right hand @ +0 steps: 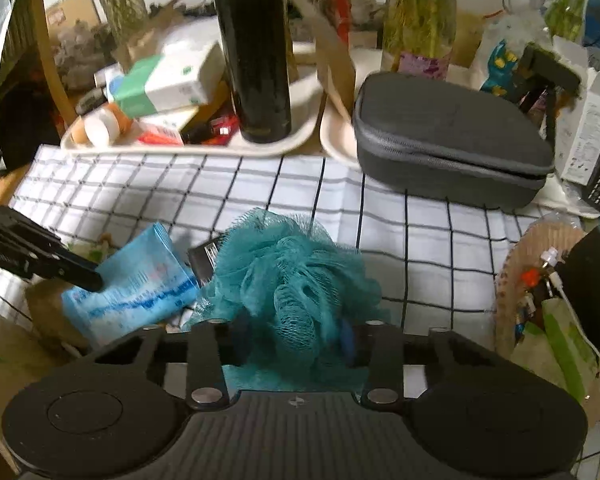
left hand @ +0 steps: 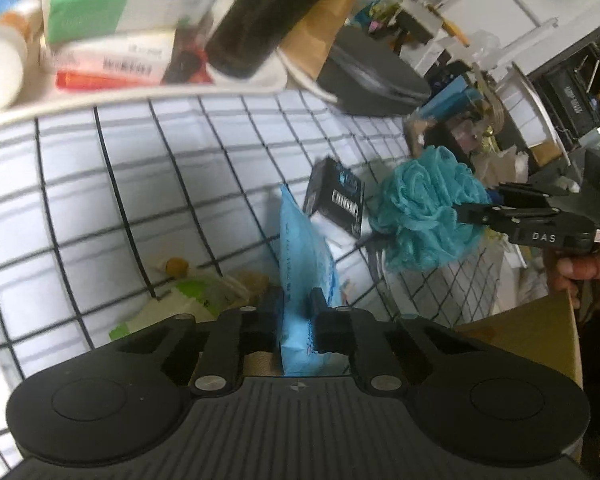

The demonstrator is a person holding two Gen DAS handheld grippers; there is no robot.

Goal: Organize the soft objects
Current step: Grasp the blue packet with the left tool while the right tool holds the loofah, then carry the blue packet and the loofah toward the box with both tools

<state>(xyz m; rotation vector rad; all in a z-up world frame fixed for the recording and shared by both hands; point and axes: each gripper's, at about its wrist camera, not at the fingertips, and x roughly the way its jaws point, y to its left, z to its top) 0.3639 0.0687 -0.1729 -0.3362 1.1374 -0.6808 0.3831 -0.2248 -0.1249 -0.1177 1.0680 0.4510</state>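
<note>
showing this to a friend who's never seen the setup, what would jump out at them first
Probably the fluffy teal bath pouf, clamped in the right gripper above the checked cloth. Beside it, the left gripper pinches a light blue soft pack on edge, almost touching the pouf. Behind them, a tall black bottle stands on a cluttered white tray, next to a grey zip case.

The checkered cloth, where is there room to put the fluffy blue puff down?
The checkered cloth is bare between the teal puff and the grey zip case, and also in front of the white tray with the black bottle. It is crowded by the blue pack, and at the right edge by the round basket.
</note>
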